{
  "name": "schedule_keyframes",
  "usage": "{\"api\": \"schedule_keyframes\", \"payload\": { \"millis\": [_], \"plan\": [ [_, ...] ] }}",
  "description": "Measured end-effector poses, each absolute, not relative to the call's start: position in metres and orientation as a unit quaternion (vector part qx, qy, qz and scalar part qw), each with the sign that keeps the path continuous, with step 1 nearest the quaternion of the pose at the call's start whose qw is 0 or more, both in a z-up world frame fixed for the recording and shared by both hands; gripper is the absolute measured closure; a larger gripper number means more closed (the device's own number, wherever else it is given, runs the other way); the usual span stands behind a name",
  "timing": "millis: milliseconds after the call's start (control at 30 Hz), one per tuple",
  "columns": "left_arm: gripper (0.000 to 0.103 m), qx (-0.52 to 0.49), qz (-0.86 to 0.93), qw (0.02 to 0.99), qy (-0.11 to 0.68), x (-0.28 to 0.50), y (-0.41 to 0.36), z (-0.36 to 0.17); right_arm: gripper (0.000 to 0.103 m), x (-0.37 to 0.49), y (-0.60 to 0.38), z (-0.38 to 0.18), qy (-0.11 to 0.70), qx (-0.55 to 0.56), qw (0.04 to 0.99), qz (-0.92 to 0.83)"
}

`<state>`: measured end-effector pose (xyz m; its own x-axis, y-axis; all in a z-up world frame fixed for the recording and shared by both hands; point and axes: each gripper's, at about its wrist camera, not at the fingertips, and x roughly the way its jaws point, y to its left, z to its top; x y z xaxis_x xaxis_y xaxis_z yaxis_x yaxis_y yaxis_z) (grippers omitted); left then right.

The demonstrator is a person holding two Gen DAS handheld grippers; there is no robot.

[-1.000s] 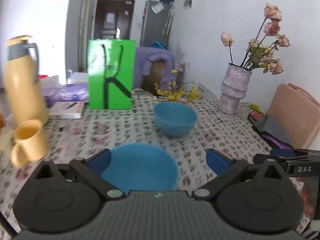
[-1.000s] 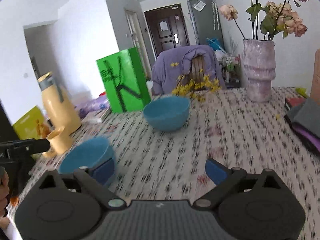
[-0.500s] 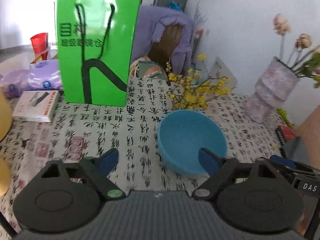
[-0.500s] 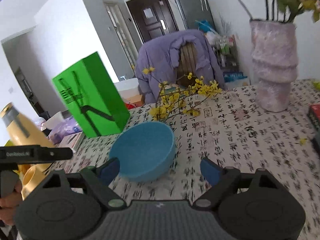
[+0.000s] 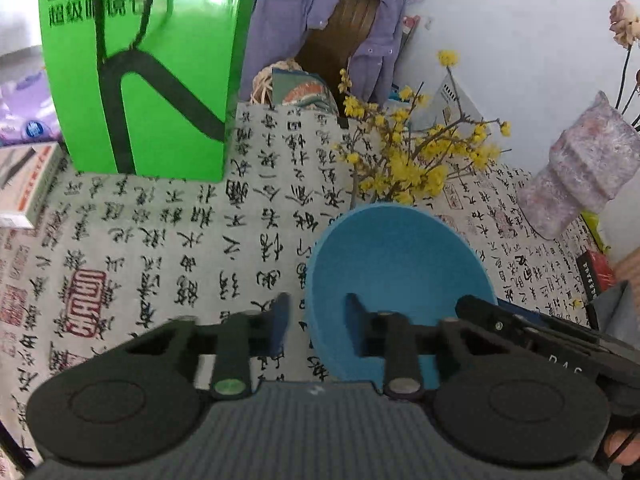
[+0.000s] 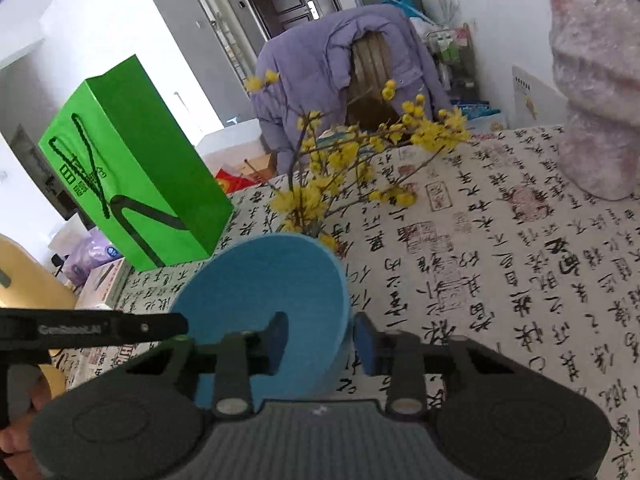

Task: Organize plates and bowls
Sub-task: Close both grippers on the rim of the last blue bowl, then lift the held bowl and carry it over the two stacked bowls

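Observation:
A blue bowl (image 5: 394, 264) stands upright on the calligraphy-print tablecloth; it also shows in the right wrist view (image 6: 260, 284). My left gripper (image 5: 316, 326) straddles the bowl's left rim, one finger outside, one inside, narrowed around the wall. My right gripper (image 6: 320, 340) straddles the bowl's right rim the same way. Whether the pads press the wall I cannot tell. The other blue bowl seen earlier is out of view.
A yellow flower branch (image 5: 404, 160) lies just behind the bowl. A green paper bag (image 5: 140, 68) stands back left, a pink vase (image 5: 580, 184) back right. A yellow jug (image 6: 24, 276) is at the left. Books (image 5: 596, 276) lie at the right edge.
Both grippers moved forward from the near bowl to the far blue bowl, and their fingers have narrowed from wide open to straddle its opposite rims.

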<state>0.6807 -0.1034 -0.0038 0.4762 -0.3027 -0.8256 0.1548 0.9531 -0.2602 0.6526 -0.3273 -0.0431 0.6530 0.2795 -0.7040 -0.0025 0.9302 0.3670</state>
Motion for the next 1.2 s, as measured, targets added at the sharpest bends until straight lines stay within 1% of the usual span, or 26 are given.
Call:
{"api": "schedule_keyframes", "payload": {
  "millis": [33,133,167,233,267,500,700,967,1200],
  "plan": [
    [0.087,-0.078,-0.136,0.853,0.497,0.681,-0.103,-0.006,0.076,0.653,-0.326,-0.044,0.408,0.165,0.895,0.077],
    [0.092,-0.08,-0.129,0.854,0.498,0.682,-0.103,-0.008,0.083,0.653,-0.327,-0.044,0.407,0.162,0.896,0.072],
    [0.092,-0.081,-0.127,0.854,0.498,0.682,-0.102,-0.008,0.084,0.652,-0.328,-0.043,0.407,0.161,0.896,0.073],
    [0.093,-0.079,-0.126,0.854,0.498,0.682,-0.102,-0.007,0.09,0.652,-0.328,-0.043,0.409,0.156,0.896,0.071],
    [0.093,-0.078,-0.123,0.855,0.498,0.682,-0.102,-0.006,0.091,0.652,-0.328,-0.043,0.409,0.155,0.896,0.071],
    [0.094,-0.077,-0.117,0.86,0.491,0.674,-0.1,0.006,0.091,0.645,-0.322,-0.032,0.401,0.145,0.902,0.07],
    [0.094,-0.082,-0.118,0.865,0.48,0.655,-0.092,0.031,0.091,0.624,-0.315,-0.003,0.388,0.134,0.909,0.077],
    [0.094,-0.087,-0.113,0.888,0.437,0.597,-0.064,0.093,0.091,0.575,-0.289,0.055,0.36,0.12,0.92,0.095],
    [0.094,-0.095,-0.085,0.902,0.413,0.533,-0.025,0.125,0.091,0.526,-0.249,0.087,0.351,0.101,0.922,0.126]
  ]
}}
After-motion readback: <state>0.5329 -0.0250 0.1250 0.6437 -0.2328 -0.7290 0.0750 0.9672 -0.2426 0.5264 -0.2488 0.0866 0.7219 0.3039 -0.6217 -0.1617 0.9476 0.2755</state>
